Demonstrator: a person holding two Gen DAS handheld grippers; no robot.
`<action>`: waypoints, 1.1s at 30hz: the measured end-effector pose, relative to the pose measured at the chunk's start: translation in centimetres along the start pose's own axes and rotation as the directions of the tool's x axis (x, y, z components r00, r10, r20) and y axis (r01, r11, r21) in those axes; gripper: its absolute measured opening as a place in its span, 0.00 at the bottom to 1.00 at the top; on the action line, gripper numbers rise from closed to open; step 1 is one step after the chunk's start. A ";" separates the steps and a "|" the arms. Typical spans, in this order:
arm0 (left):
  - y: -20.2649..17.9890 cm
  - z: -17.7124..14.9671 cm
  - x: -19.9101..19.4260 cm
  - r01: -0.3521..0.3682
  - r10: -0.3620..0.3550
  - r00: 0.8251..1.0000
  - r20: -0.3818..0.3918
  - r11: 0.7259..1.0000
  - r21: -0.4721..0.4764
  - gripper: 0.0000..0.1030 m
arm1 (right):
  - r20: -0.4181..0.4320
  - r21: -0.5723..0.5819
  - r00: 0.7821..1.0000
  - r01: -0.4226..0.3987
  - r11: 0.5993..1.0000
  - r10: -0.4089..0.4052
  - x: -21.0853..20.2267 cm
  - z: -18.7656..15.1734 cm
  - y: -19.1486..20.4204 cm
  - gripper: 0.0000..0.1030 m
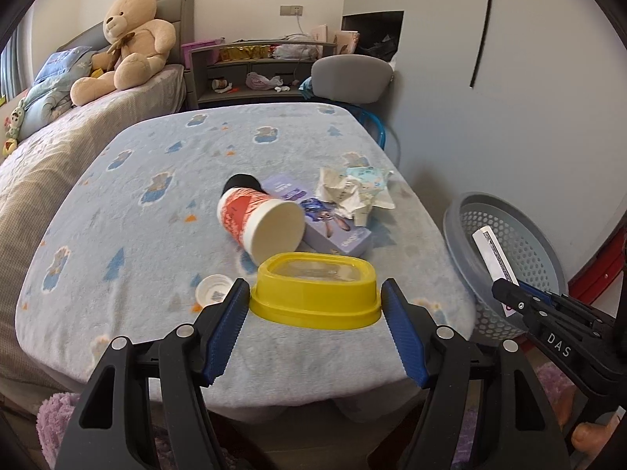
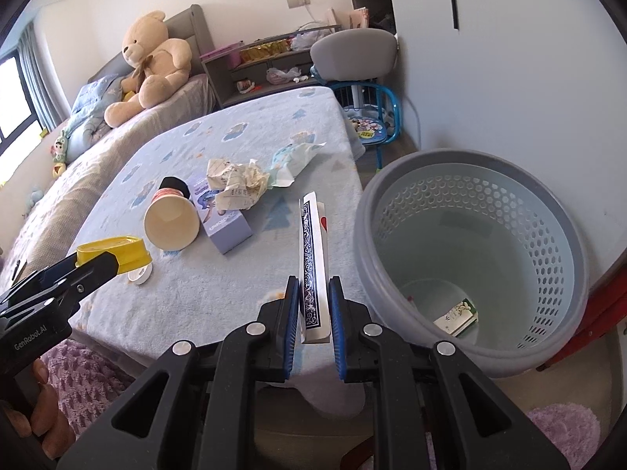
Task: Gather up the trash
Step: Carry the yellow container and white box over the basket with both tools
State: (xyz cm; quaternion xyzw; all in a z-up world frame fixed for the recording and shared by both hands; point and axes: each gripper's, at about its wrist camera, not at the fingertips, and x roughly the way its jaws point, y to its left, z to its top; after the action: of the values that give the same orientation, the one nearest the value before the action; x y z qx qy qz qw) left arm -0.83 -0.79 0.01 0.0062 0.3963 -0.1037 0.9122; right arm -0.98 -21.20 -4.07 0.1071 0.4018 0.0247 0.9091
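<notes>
Both grippers angled down, loaded

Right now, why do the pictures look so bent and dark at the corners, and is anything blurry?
Left wrist view: fisheye lens bows the blanket-covered table; black corners; yellow container sharp. Right wrist view: same curving, the grey basket bulges; daylight from the window on the left; playing card crisp, no motion blur.

The surface wears a soft, fuzzy fleece cloth. The yellow tub is smooth glossy plastic with a clear film lid. The cup is matt paper, beside crumpled paper. The grey basket is perforated matt plastic. The playing-card box looks like glossy card.
</notes>
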 end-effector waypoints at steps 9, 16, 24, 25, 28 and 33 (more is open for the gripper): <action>-8.0 1.3 2.1 0.107 -0.105 0.994 -0.018 0.988 0.110 0.65 | 0.013 0.087 0.998 0.058 0.995 -0.059 -1.4 0.0 -6.8 0.15; -13.7 2.8 4.7 0.163 -0.158 0.987 -0.038 0.969 0.185 0.65 | 0.012 0.135 0.995 0.098 0.986 -0.101 -1.5 0.4 -11.5 0.16; -18.6 4.2 8.2 0.208 -0.195 0.978 -0.078 0.949 0.239 0.65 | 0.000 0.179 0.994 0.103 0.978 -0.105 0.0 1.4 -15.5 0.16; -19.1 4.3 8.7 0.212 -0.197 0.977 -0.084 0.947 0.242 0.65 | -0.005 0.183 0.995 0.102 0.978 -0.103 0.4 1.5 -16.0 0.16; -20.2 4.4 10.0 0.219 -0.199 0.975 -0.103 0.943 0.250 0.65 | -0.017 0.185 0.995 0.102 0.977 -0.100 1.3 1.7 -16.9 0.16; -21.4 4.7 12.0 0.221 -0.193 0.973 -0.129 0.942 0.251 0.65 | -0.024 0.193 0.996 0.093 0.977 -0.090 2.5 2.3 -18.0 0.16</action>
State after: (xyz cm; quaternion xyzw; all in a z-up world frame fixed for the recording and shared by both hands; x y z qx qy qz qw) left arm 6.44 -24.37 -3.95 0.0912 0.4239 -0.2504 0.8656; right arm 1.70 -38.87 -8.24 0.1763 0.4137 -0.0553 0.8915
